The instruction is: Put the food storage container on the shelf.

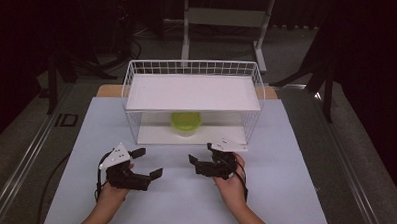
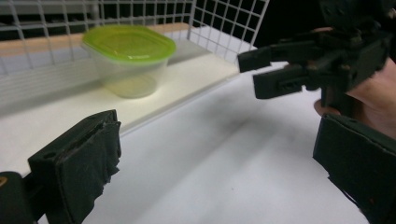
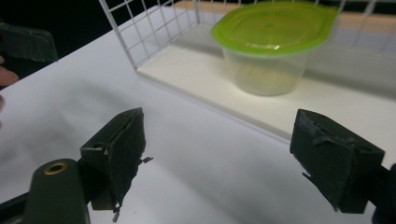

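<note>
Both hands reach forward side by side, the left claw (image 1: 147,162) and right claw (image 1: 202,158) gaping wide, empty.

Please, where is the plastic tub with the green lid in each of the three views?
High view: the tub is at centre, on the lower shelf of the wire rack.
Left gripper view: upper left, on that shelf.
Right gripper view: upper right.
Shared landmark: the rack's white wire grid.
</note>
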Available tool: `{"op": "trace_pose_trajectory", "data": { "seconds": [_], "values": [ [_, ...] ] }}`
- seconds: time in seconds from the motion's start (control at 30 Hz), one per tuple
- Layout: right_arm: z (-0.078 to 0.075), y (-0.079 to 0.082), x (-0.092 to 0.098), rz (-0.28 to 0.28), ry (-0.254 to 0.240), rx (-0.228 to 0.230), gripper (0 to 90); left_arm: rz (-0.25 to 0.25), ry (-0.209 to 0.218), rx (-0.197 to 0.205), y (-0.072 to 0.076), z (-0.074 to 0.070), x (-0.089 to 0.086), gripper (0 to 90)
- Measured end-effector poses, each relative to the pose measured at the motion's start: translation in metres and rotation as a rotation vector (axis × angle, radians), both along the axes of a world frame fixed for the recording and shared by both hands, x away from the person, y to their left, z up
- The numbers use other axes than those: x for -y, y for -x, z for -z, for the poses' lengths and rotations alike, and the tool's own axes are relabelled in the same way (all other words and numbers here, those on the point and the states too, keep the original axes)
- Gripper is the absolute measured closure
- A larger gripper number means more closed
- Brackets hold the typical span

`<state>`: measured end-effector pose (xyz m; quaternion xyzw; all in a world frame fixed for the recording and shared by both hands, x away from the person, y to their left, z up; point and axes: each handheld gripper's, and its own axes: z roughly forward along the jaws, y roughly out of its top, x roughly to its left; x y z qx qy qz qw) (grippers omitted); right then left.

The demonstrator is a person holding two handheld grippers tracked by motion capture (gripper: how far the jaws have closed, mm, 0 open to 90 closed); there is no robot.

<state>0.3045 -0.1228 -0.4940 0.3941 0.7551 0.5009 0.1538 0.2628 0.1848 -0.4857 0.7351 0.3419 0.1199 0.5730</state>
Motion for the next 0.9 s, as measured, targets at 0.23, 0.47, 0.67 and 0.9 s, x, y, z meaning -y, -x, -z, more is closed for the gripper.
{"op": "trace_pose_trajectory", "data": {
  "seconds": [0.23, 0.47, 0.67, 0.9],
  "values": [
    [-0.006, 0.015, 0.013, -0.018, 0.029, 0.051, 15.4, 0.016, 0.0, -0.006, 0.009, -0.003, -0.005, 1.8],
    [-0.017, 0.029, 0.031, -0.028, 0.003, 0.073, 15.6, 0.025, 0.005, -0.01, 0.02, -0.005, -0.014, 1.8],
    [-0.021, 0.04, 0.043, -0.044, -0.008, 0.073, 15.7, 0.025, 0.006, -0.023, 0.028, -0.004, -0.02, 1.8],
    [-0.026, 0.051, 0.062, -0.067, 0.0, 0.078, 15.7, 0.024, 0.005, -0.035, 0.041, 0.0, -0.029, 1.8]
  ]
}}
